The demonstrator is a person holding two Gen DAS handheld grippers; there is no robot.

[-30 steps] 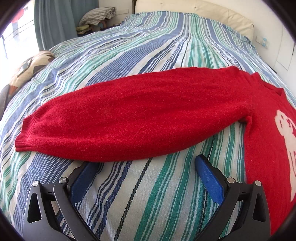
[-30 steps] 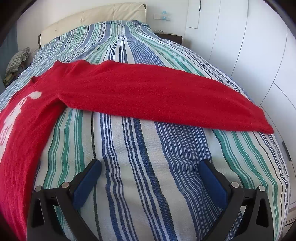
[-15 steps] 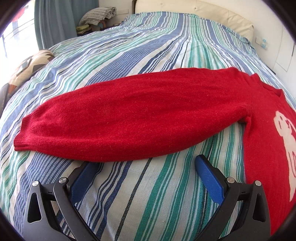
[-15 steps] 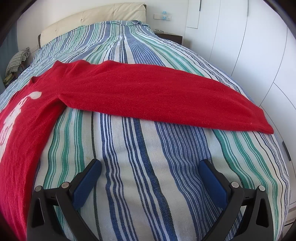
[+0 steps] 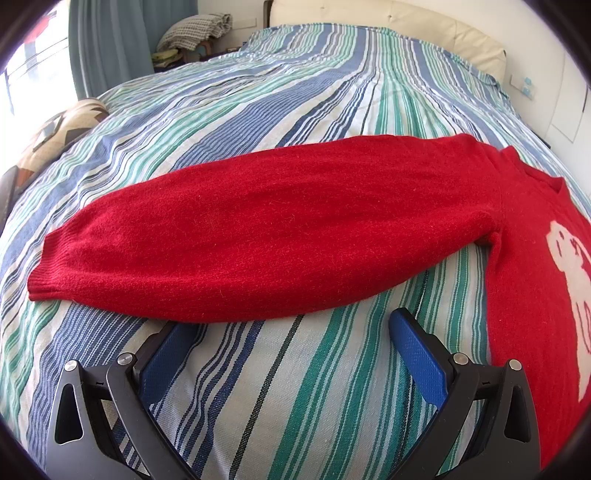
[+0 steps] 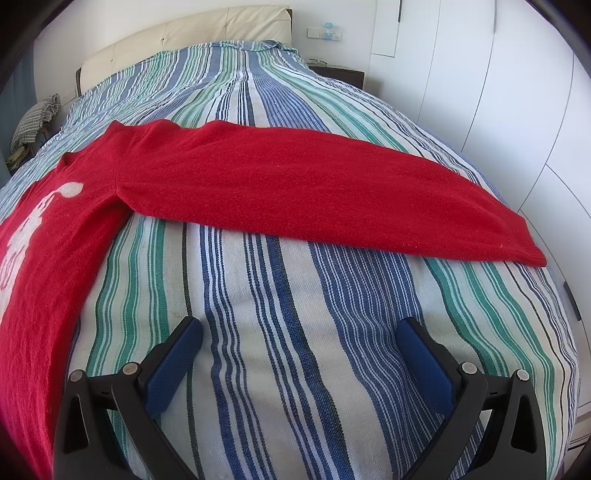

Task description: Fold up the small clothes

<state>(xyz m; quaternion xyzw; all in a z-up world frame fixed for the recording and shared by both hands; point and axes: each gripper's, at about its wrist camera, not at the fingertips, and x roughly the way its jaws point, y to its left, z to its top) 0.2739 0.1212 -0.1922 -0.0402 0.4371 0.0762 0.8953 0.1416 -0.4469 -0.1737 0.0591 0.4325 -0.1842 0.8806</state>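
Note:
A red knit sweater (image 5: 280, 229) with a white figure on its chest (image 5: 569, 266) lies flat on the striped bed, both sleeves spread out. In the left wrist view one sleeve runs left to its cuff (image 5: 44, 273). My left gripper (image 5: 291, 332) is open and empty, just below that sleeve's lower edge. In the right wrist view the sweater (image 6: 295, 184) shows its other sleeve running right to its cuff (image 6: 524, 251). My right gripper (image 6: 299, 339) is open and empty over bare bedspread, a little short of the sleeve.
The striped bedspread (image 5: 295, 387) covers the whole bed. A cream headboard (image 6: 184, 40) is at the far end. A patterned cushion (image 5: 55, 133) lies off the left side, folded cloth (image 5: 195, 31) beyond it. White wardrobe doors (image 6: 517, 92) stand to the right.
The left view has shifted slightly, so the sleeve sits a touch nearer the left gripper. The right gripper and the sweater have not visibly moved.

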